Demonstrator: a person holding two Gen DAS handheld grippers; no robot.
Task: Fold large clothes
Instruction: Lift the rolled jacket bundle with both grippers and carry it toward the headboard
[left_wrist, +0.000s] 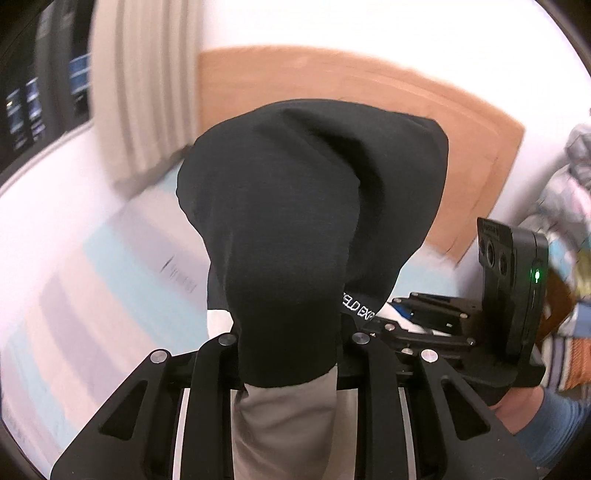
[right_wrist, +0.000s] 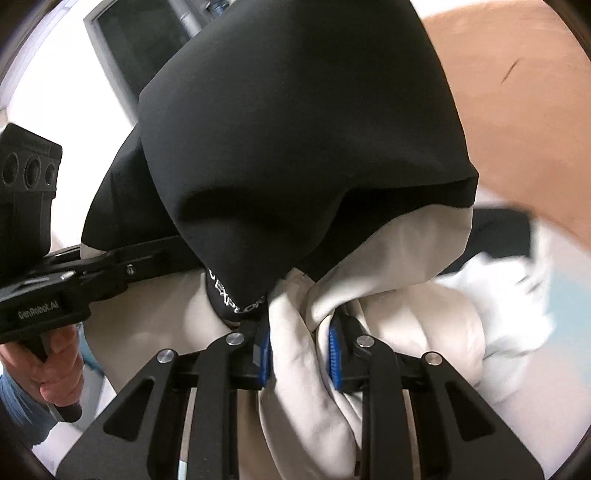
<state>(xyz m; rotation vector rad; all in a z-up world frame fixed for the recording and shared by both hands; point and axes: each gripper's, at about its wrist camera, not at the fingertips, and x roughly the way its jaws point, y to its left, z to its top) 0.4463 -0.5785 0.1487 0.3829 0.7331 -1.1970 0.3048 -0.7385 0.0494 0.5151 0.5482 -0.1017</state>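
Both tongs hold one garment (left_wrist: 306, 221), black outside with a pale grey lining, lifted clear of the bed (left_wrist: 92, 258), a striped sheet in pale blue, pink and white. The left tongs (left_wrist: 288, 354) are pressed together on a bunch of it; black cloth drapes over their tips and grey cloth runs down between the arms. The right tongs (right_wrist: 301, 354) pinch a thick wad of the grey lining between blue pads (right_wrist: 334, 354), with the black shell hanging over and ahead of them. The two tools are close together, the left tool and the hand (right_wrist: 55, 365) that holds it showing at the edge of the right view.

The risks, as a judgement:
- Each grip takes a bundle rather than a single edge, so layers may slide out unevenly when the tongs pull apart.
- The shell hides both tips, so neither camera shows which part of the garment is held; a fold may start from the wrong corners.
- The white cloth (right_wrist: 506, 295) on the bed near the hanging lining could get dragged along.
- Motion blur suggests quick movement, which adds to slippage.
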